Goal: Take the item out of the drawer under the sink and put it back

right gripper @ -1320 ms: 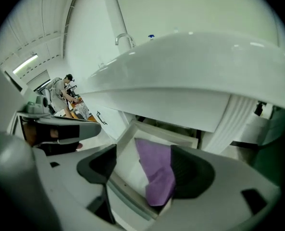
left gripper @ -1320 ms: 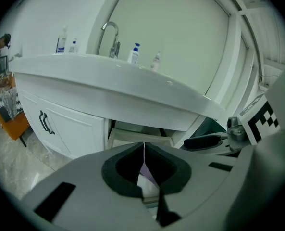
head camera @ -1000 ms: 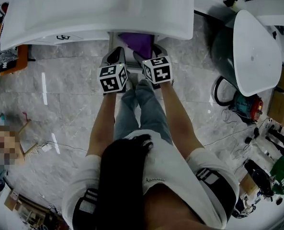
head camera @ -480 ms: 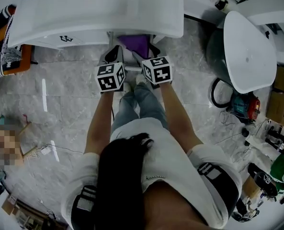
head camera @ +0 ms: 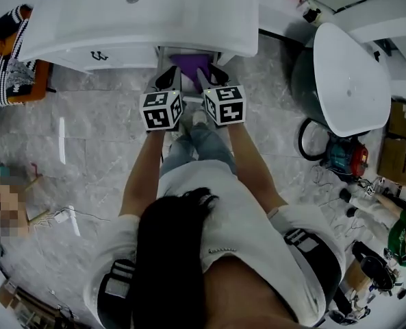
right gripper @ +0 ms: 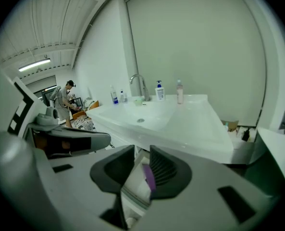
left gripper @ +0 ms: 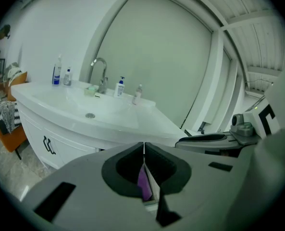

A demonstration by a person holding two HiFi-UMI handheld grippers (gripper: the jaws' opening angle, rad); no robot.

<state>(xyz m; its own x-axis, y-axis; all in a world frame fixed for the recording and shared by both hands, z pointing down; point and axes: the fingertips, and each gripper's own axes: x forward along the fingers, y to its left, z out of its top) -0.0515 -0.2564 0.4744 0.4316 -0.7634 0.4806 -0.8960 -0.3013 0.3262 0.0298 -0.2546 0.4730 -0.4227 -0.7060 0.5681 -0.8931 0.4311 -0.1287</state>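
Drawer [head camera: 163, 59], white and open, under the far white basin [head camera: 141, 12], holding a flat purple item [head camera: 191, 63] that is probably light and pliable, best pinched by its near edge; left grey gripper [left gripper: 143, 145], jaws together, empty; right grey gripper [right gripper: 142, 151], jaws narrowly apart after just closing partway, clasping nothing.

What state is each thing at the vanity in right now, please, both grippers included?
Drawer: pulled open.
Purple item: lying inside the drawer, not gripped.
Left gripper: jaws together, holding nothing.
Right gripper: jaws apart, having just been closing; nothing gripped between them.
Tap: off, no water running.
Vanity door: shut.
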